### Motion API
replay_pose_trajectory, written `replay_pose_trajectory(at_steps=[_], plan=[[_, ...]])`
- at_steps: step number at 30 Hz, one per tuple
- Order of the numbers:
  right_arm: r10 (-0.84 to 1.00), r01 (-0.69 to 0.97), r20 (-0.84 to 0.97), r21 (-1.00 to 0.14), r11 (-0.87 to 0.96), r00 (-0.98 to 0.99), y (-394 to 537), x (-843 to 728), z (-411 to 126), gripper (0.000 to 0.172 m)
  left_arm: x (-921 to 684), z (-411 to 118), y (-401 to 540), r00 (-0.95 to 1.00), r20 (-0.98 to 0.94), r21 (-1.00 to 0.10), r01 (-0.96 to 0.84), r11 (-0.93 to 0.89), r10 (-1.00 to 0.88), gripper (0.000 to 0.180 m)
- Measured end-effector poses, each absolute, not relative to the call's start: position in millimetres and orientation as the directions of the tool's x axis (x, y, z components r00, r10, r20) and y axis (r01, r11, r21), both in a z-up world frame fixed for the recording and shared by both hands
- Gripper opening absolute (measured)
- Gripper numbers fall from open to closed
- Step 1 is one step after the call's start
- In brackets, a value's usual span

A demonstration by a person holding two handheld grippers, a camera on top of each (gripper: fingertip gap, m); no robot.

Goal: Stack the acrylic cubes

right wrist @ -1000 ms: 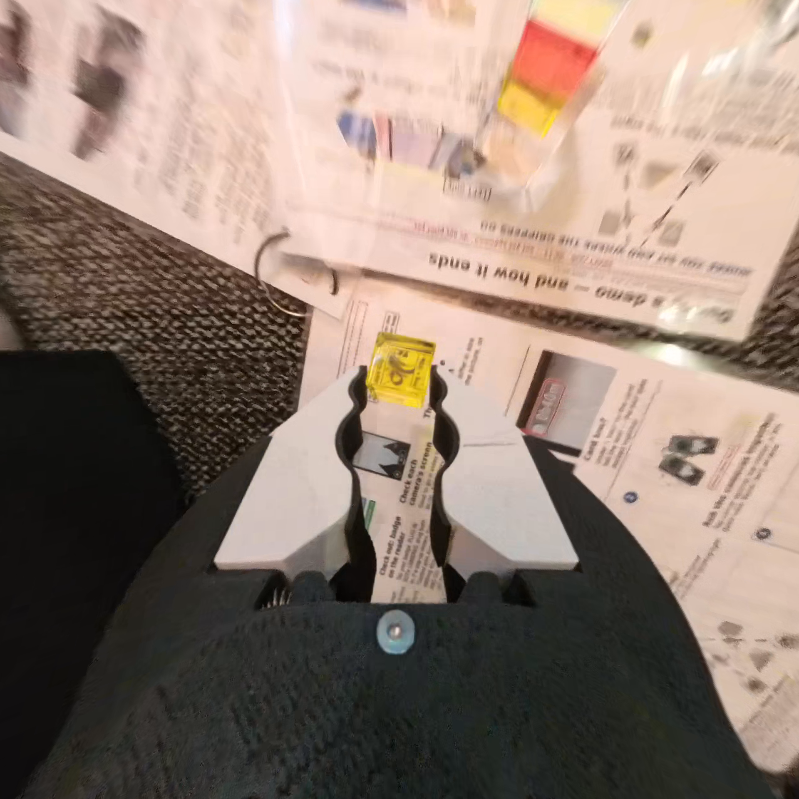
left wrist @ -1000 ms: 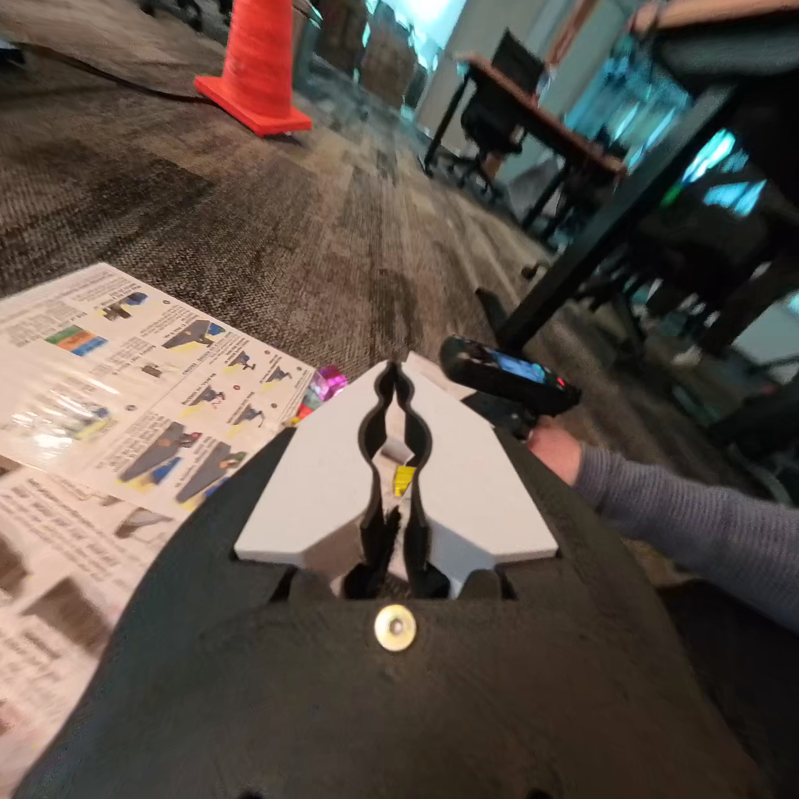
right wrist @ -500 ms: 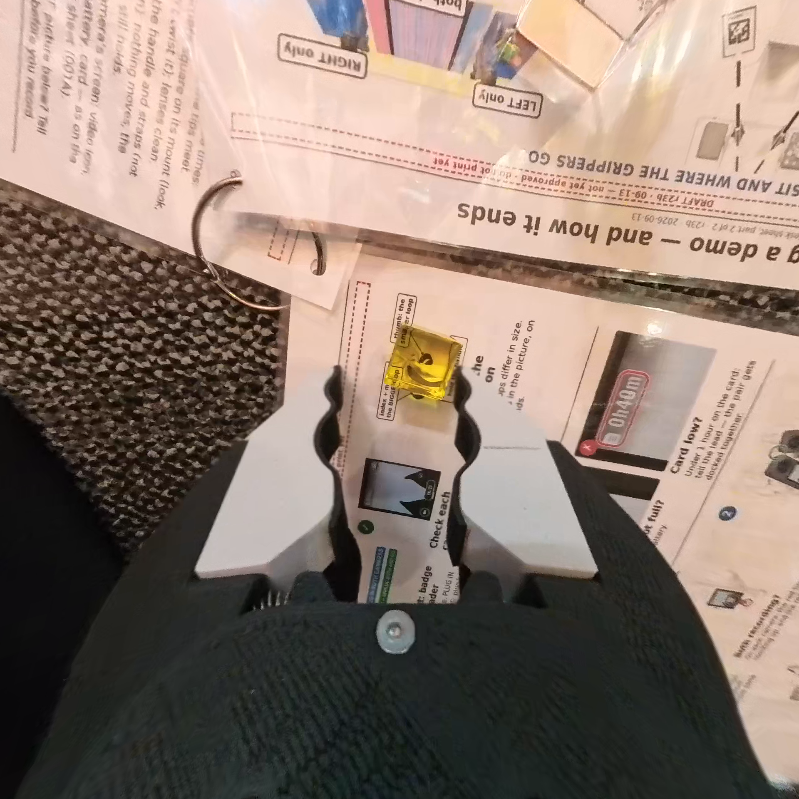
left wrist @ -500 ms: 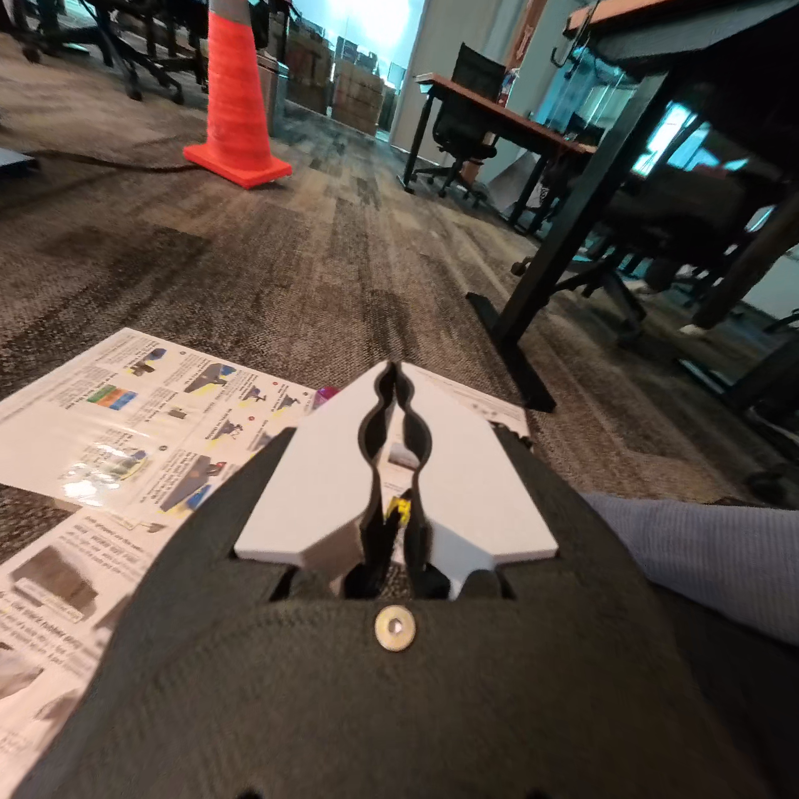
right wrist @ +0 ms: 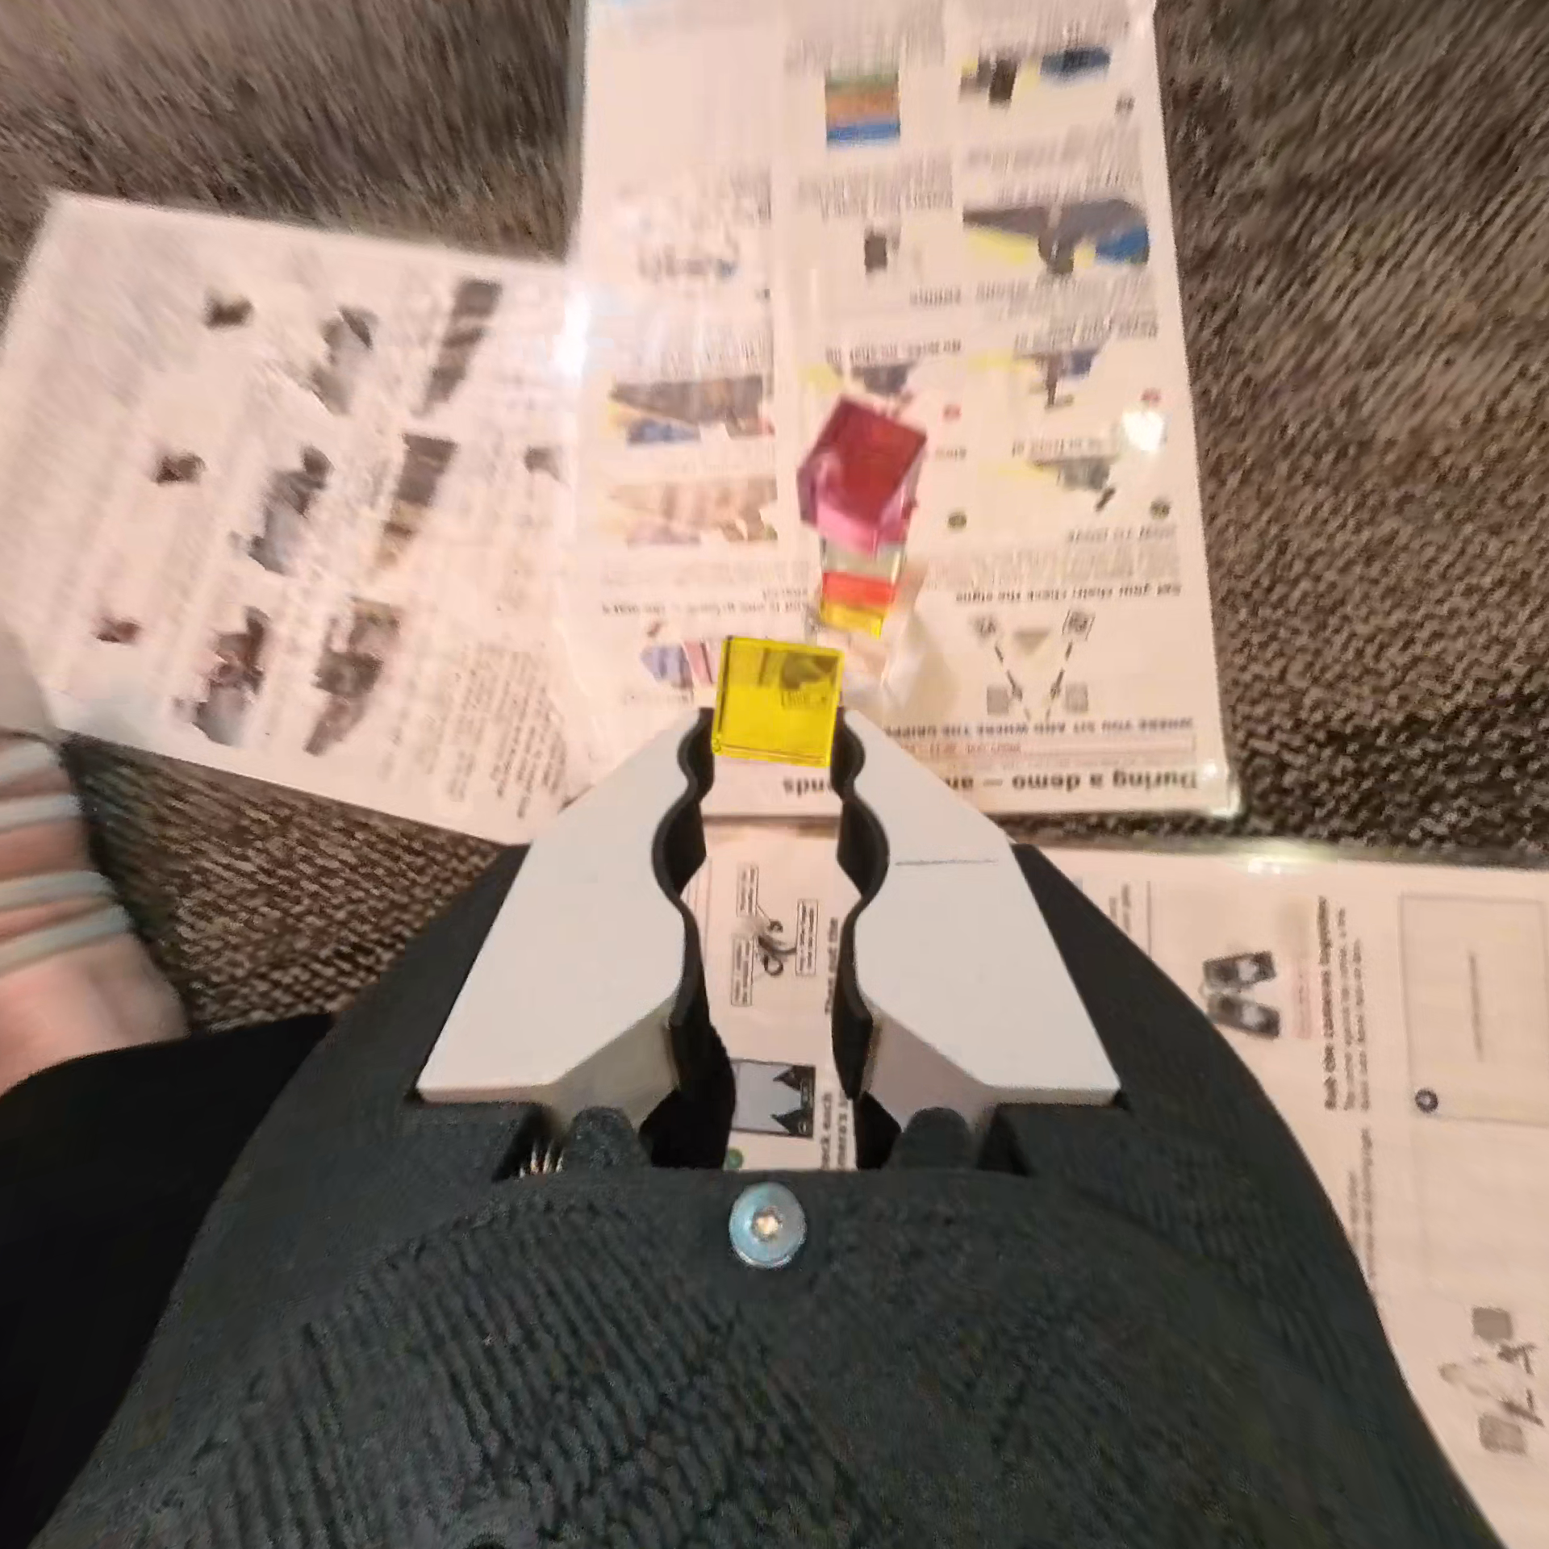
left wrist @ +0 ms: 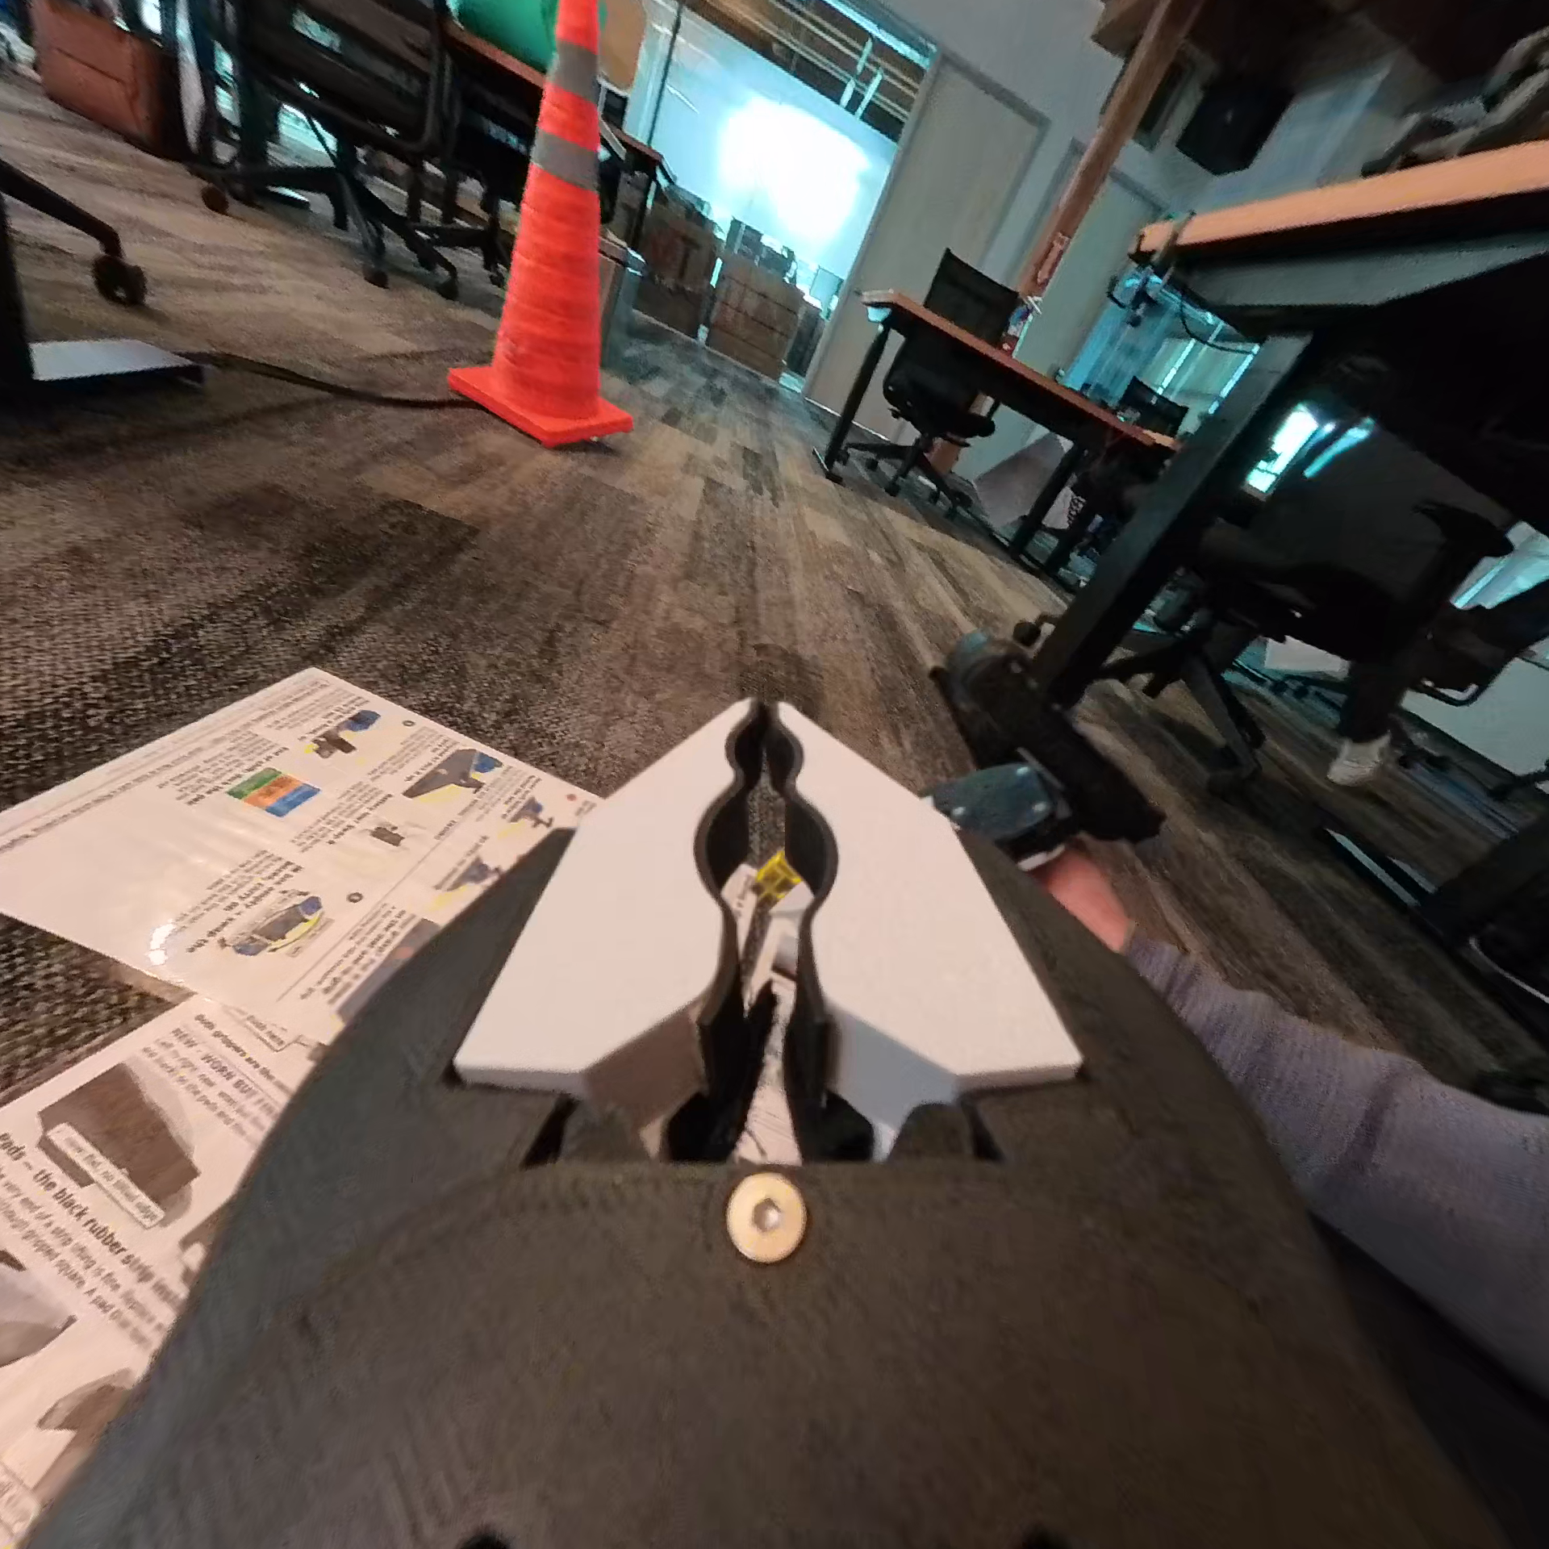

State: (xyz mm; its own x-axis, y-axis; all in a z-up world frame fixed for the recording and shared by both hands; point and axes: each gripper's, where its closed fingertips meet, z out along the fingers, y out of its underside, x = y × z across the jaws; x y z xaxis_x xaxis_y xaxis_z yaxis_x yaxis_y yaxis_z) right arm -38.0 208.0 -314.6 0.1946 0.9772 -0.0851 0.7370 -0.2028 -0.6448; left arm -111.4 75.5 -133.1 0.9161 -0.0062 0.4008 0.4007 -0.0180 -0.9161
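Right wrist view shows the right gripper [right wrist: 775, 738] pinching a small clear yellow cube [right wrist: 775, 700] at its very fingertips, both black pads pressed against the cube's sides. Half a second back that cube sat on the printed sheet between wide-spread fingers; now the jaws have come in on it and it hangs clear of the paper, with the view swung round and blurred. So the cube has gone from lying loose to being carried.

Just beyond the cube stands a little tower of see-through coloured blocks [right wrist: 863, 520], red on top, then pink, with red and yellow lower down, on a glossy laminated sheet [right wrist: 1048, 419]. More printed sheets [right wrist: 277, 469] lie to the left and below, all on grey-brown carpet [right wrist: 1358, 419].

Over on the left wrist view, the left gripper [left wrist: 764, 712] has its jaws pressed together with nothing between the tips. Through the gap farther back a speck of yellow shows. Beside it a sleeved arm [left wrist: 1341, 1115] reaches forward; beyond are an orange cone [left wrist: 549, 277], desks and chairs.
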Motion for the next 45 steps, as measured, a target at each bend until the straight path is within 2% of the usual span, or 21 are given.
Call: replay_pose_trajectory(at_steps=[7,19,27,32,35,40,42,45], plan=[[0.988,0.779,-0.061,-0.608,-0.152,0.145,231.2,-73.4,-287.0,0.026,-129.4,-142.7,84.3,0.907,0.418,-0.908,0.418,0.001,0.048,0.000],[0.998,0.931,0.023,-0.363,-0.039,0.050,238.0,-89.6,-307.9,0.026,-123.9,-149.1,94.8,0.913,0.407,-0.912,0.408,-0.030,0.029,0.000],[0.997,0.931,0.035,-0.360,-0.054,0.072,240.8,-88.7,-313.6,0.026,-126.5,-147.8,93.7,0.907,0.419,-0.907,0.420,-0.021,0.037,0.000],[0.996,0.914,0.031,-0.402,-0.064,0.083,239.8,-91.5,-312.8,0.027,-125.2,-148.5,94.2,0.911,0.412,-0.910,0.413,-0.028,0.036,0.000],[0.993,0.892,0.054,-0.445,-0.074,0.109,242.4,-84.5,-304.9,0.036,-124.6,-149.1,94.0,0.911,0.410,-0.911,0.411,-0.030,0.033,0.000],[0.978,0.791,0.001,-0.588,-0.169,0.210,233.5,-50.2,-280.0,0.037,-124.5,-150.5,94.3,0.905,0.425,-0.904,0.426,-0.030,0.026,0.000],[0.970,0.704,-0.035,-0.682,-0.199,0.241,222.8,-39.9,-271.6,0.030,-124.5,-151.6,94.8,0.903,0.429,-0.902,0.430,-0.031,0.029,0.000],[0.959,0.494,0.020,-0.860,-0.128,0.283,217.3,-34.0,-254.6,0.001,-124.8,-154.2,94.9,0.903,0.428,-0.903,0.429,-0.031,0.043,0.000]])
